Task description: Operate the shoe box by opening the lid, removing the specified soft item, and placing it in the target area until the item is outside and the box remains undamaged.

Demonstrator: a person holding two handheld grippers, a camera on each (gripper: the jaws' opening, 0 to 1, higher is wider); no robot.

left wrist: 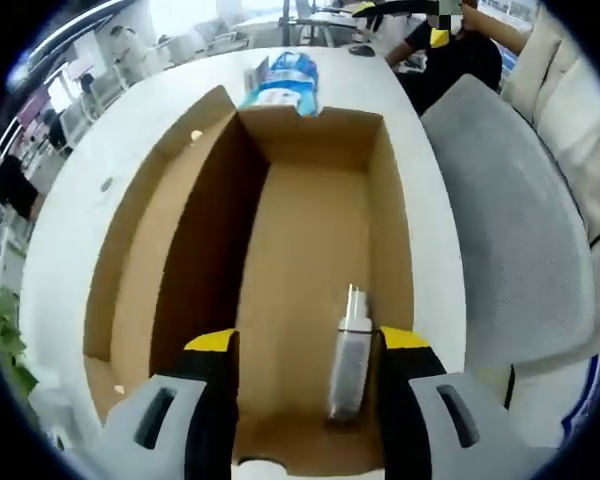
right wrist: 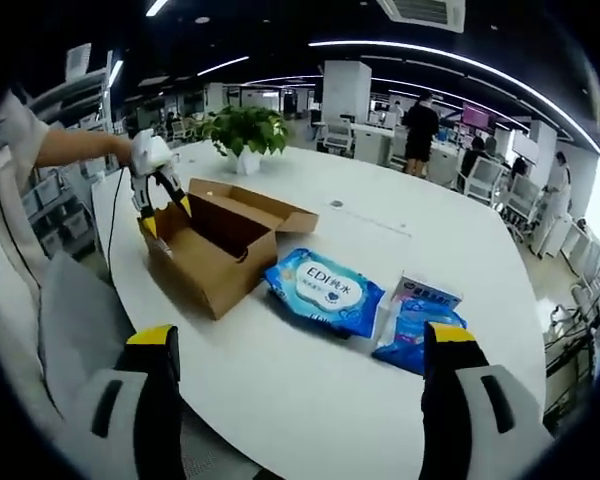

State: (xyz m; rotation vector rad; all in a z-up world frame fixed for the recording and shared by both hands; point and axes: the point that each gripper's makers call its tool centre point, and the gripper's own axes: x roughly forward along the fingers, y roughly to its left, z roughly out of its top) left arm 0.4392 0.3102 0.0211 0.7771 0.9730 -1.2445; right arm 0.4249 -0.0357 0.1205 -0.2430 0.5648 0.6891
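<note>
Left gripper view: the left gripper [left wrist: 305, 345] hangs over the open shoe box [left wrist: 280, 250], jaws spread, lid flap [left wrist: 145, 240] folded out toward 9 o'clock. A small spray bottle [left wrist: 348, 355] lies inside, by the 3 o'clock jaw.

Right gripper view: the right gripper [right wrist: 302, 350] is spread wide over the white table [right wrist: 280, 400]. The box sits at 10 o'clock, blue wipes pack [right wrist: 325, 290] dead ahead, smaller blue packs [right wrist: 420, 315] at 2 o'clock.

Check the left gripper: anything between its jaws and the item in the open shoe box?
Nothing visible does. The shoe box lid is open, and the left gripper is open right above the small bottle-like item lying on the box floor.
</note>
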